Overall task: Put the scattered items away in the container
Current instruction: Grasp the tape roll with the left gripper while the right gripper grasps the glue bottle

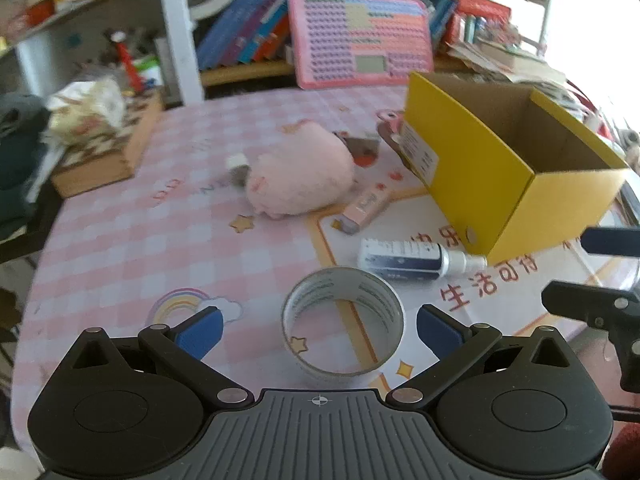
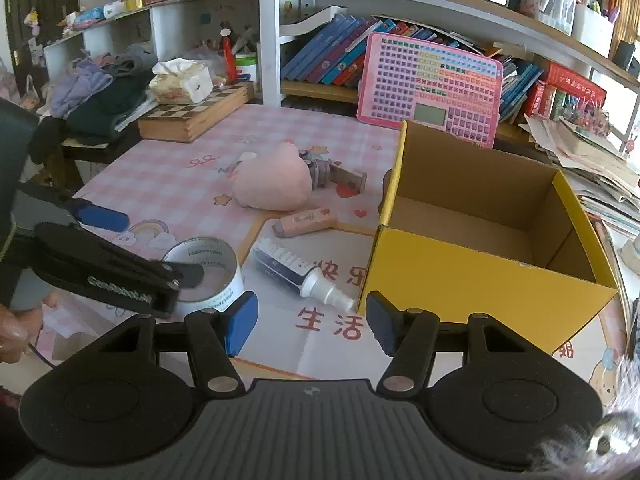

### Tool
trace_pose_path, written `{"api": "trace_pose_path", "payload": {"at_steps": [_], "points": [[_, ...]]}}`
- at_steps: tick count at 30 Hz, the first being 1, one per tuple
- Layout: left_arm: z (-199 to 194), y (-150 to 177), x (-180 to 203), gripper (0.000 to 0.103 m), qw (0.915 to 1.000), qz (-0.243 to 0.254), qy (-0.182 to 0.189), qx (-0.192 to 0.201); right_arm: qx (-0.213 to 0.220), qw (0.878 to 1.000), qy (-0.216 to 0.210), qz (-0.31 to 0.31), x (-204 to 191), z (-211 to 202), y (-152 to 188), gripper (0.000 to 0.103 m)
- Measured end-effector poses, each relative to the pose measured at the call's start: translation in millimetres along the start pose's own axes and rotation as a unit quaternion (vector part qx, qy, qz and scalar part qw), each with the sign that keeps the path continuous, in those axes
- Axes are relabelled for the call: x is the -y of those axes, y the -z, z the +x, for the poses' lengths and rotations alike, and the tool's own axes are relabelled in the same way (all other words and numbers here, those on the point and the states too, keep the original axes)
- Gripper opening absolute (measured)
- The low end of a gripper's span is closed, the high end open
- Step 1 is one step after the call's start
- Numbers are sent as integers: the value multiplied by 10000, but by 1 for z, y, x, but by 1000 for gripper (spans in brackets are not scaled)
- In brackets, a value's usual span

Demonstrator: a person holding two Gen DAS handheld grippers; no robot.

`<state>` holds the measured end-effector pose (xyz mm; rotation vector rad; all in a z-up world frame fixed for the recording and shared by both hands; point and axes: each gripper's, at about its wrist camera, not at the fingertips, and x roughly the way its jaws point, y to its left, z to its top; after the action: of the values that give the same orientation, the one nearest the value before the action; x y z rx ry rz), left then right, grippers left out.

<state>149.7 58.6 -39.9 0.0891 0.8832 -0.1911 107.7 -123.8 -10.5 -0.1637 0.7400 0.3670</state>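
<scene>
A roll of clear tape (image 1: 342,323) stands on the pink checked table between the open jaws of my left gripper (image 1: 318,330); it also shows in the right wrist view (image 2: 208,276). A blue and white spray bottle (image 1: 416,260) lies behind it (image 2: 298,270). A pink eraser-like stick (image 1: 366,206), a pink plush toy (image 1: 300,172) and a small grey and brown item (image 2: 336,174) lie farther back. The open, empty yellow cardboard box (image 1: 480,168) stands on the right (image 2: 480,280). My right gripper (image 2: 312,322) is open and empty, in front of the box's near corner.
A pink toy keyboard tablet (image 2: 432,88) leans on the bookshelf behind the box. A wooden chessboard box (image 2: 192,114) with a tissue pack sits at the far left. Clothes are piled at the left (image 2: 100,96). Papers are stacked at the right edge (image 2: 592,164).
</scene>
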Motion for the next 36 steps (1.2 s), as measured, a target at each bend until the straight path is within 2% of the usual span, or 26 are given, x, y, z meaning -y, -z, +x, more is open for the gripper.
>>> {"api": "trace_pose_path", "payload": {"at_steps": [5,9,12,14,16,20,25,29,36], "points": [[17,-2,12,103,9977,568,344,-123,-48,9998,166,62,-4,8,-6,58],[35,1,22,103,9928,1131,308,-260,-105,9996,236,83,-7,13,-10,58],[44,4,20,103,9908,1286,295,-310,-149,9996,233,76,-10,18,-12,58],[46,2,11,97,9922,1155,385,-285,-176,9996,196,83,-12,22,-13,58],[49,1,1,85,9932,987,537,-299,-206,9996,142,92,-14,27,-16,58],[48,1,-18,85,9948,800,558,-290,-271,9996,-35,24,-21,40,-24,58],[45,-1,-52,85,9985,294,353,-294,-438,9984,-315,-184,-32,65,-34,57],[41,-1,-72,85,9994,15,215,-284,-669,9962,-379,-412,-39,93,-42,57],[34,1,-86,85,9995,-203,96,-206,-1149,9845,-342,-1282,-47,143,-46,56]]}}
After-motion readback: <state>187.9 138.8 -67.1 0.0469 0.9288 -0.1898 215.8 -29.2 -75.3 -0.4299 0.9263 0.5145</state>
